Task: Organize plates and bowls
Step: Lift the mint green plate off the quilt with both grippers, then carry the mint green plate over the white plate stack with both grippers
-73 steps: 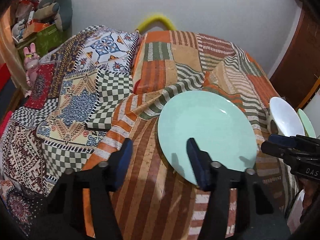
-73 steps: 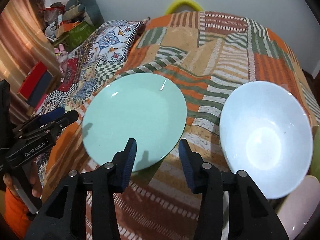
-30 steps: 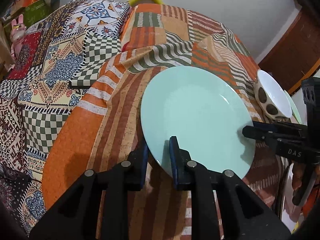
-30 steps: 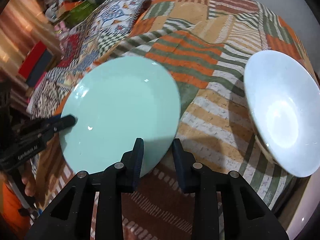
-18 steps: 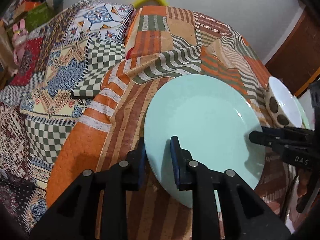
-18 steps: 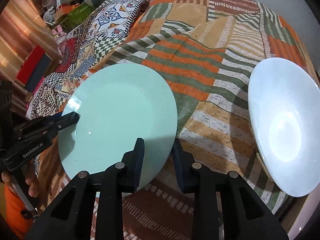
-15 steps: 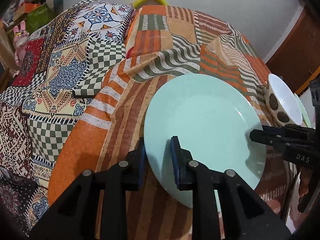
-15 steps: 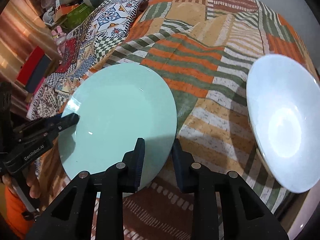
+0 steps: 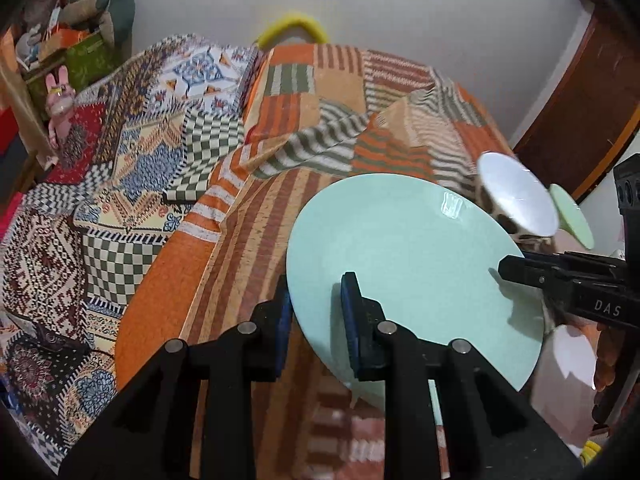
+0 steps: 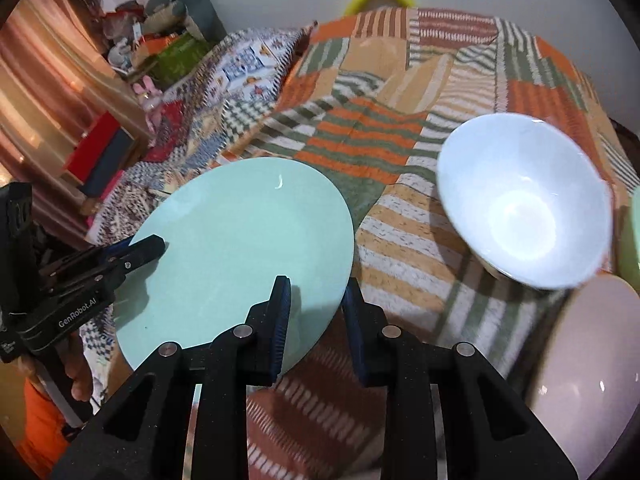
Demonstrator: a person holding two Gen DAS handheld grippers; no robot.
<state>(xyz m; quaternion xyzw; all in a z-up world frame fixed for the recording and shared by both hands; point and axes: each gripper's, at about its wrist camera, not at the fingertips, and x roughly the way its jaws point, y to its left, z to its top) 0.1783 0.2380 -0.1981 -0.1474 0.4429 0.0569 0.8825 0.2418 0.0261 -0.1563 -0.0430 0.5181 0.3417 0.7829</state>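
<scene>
Both sets of fingers pinch the same mint plate, one from each side. On the left gripper the blue pads sit on either face of the plate's near-left rim, one pad lying on the top face and the other tucked beneath the edge. On the right gripper the grip is the same at the plate's opposite rim: one finger rests on top, its partner under the edge.

Held this way, the plate is tilted above the quilt, a patchwork of orange, green and cream stripes spread over the bed. Whether its low edge touches the cloth I cannot tell.

Just right of the plate stands a white bowl, spotted brown outside, tipped a little on the quilt. Beyond it in the left wrist view pokes a pale green rim. At the bottom right of the right wrist view is a pinkish dish, partly cut off.

A pink toy rabbit stands at the far left, by the clutter in the corner.
</scene>
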